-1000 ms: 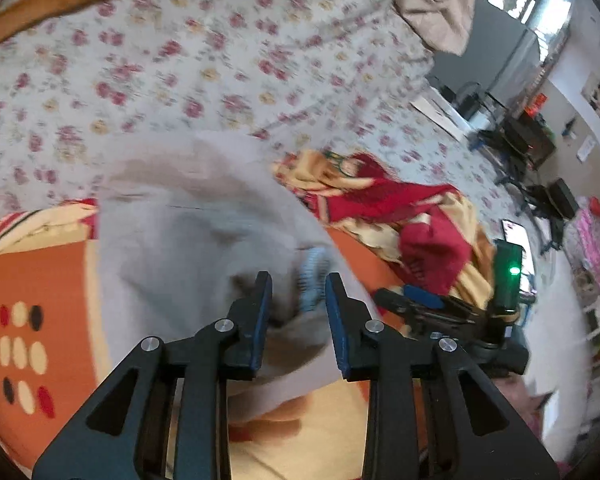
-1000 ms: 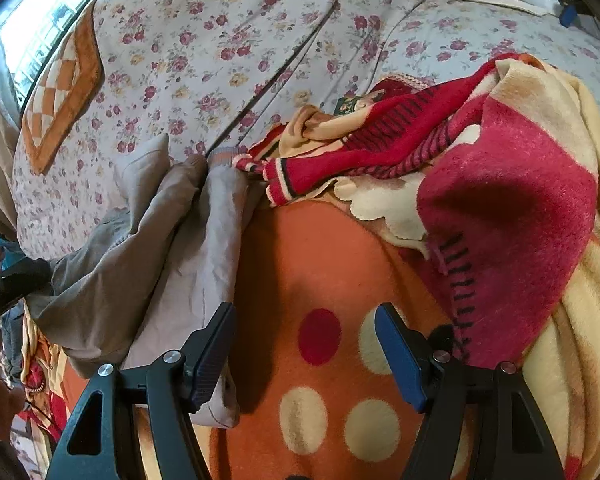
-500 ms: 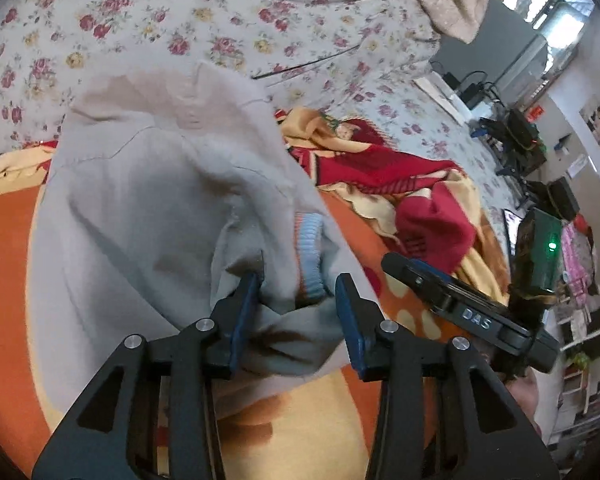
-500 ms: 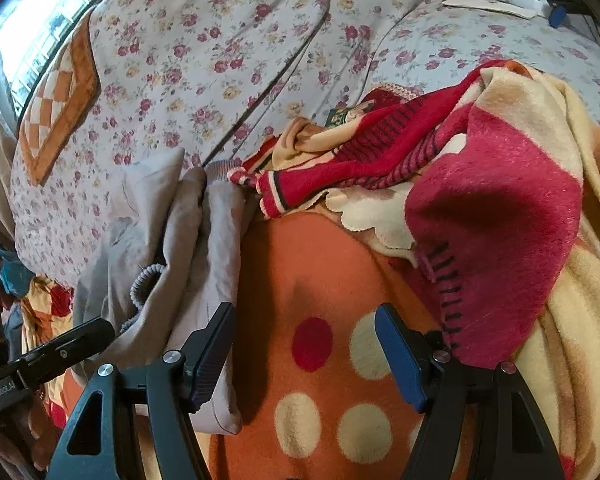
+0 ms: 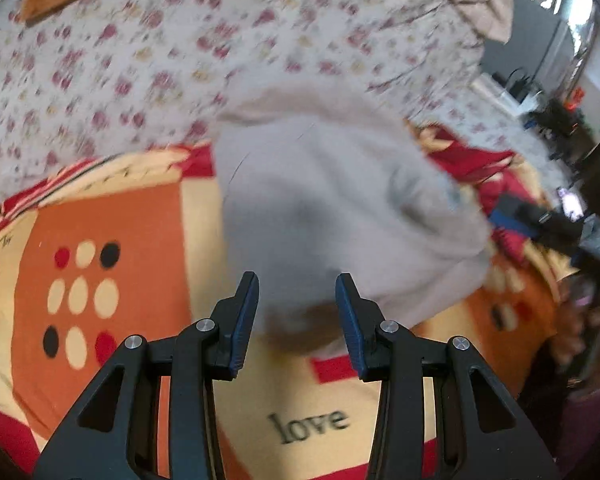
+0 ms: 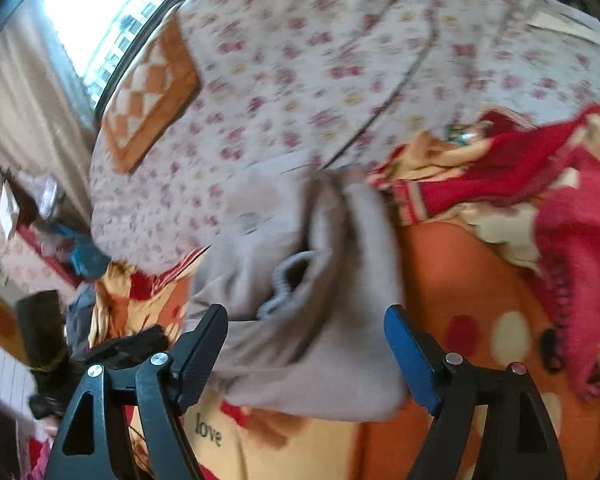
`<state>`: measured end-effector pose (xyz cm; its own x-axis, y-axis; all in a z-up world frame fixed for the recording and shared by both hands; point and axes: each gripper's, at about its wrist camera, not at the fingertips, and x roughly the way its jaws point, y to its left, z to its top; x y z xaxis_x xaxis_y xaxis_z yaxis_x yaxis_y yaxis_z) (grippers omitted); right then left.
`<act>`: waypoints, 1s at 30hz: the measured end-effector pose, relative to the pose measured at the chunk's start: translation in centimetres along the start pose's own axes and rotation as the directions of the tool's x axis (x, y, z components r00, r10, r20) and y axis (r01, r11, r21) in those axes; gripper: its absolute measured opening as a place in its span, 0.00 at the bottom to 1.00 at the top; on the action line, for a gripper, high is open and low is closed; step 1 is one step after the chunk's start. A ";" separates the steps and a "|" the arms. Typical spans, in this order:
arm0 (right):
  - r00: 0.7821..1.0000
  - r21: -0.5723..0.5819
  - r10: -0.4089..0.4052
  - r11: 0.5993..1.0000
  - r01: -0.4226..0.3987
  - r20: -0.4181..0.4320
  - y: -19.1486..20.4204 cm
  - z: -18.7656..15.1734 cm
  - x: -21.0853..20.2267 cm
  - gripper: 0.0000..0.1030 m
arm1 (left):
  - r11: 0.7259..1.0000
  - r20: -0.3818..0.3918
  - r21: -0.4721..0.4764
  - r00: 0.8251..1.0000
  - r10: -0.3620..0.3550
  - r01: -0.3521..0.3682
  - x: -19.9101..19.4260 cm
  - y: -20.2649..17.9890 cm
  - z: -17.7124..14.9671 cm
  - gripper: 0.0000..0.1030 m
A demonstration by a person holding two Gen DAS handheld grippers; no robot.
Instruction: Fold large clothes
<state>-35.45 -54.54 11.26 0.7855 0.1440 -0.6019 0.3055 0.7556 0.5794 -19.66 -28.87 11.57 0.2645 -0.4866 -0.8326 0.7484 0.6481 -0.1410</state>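
A grey garment (image 5: 340,200) lies bunched on an orange spotted blanket (image 5: 100,240). My left gripper (image 5: 297,280) is open just short of the garment's near edge, and its pads touch no cloth. In the right wrist view the same garment (image 6: 340,360) shows folded layers and a ribbed cuff (image 6: 288,276). My right gripper (image 6: 306,312) hovers above it with its jaws opening wide. The cloth sits below and beyond the pads, which do not press it. The right gripper (image 5: 540,220) also shows at the edge of the left wrist view.
A floral sheet (image 5: 180,60) covers the bed beyond the blanket. A crumpled red and yellow part of the blanket (image 6: 540,184) lies to the garment's right. The word "love" (image 5: 312,424) is printed near the blanket's front edge. Room clutter and a bright window (image 6: 100,32) lie off to the sides.
My left gripper has let go of the grey cuff and drawn back, jaws wider. My right gripper has risen and swung over the garment, its jaws spreading.
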 end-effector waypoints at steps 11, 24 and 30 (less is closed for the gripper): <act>0.993 -0.296 -0.095 0.952 0.072 -0.064 6.5 -0.7 5.3 0.36 | 1.000 -0.002 -0.006 1.000 0.017 -0.017 2.5 0.3 -1.3 0.45; 0.985 -0.162 -0.135 0.980 0.117 -0.110 -0.2 -2.8 2.7 0.02 | 0.998 0.016 -0.040 0.999 -0.049 0.049 2.2 0.5 -0.7 0.45; 0.995 -0.094 -0.097 0.991 0.095 -0.014 0.0 0.0 0.2 0.79 | 0.998 0.004 -0.036 0.999 -0.045 0.046 2.7 0.4 -0.7 0.45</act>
<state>-35.31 -54.52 11.16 0.7446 0.0787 -0.6628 0.3273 0.8224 0.4653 -19.08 -29.50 8.89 0.2329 -0.5181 -0.8230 0.7372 0.6460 -0.1981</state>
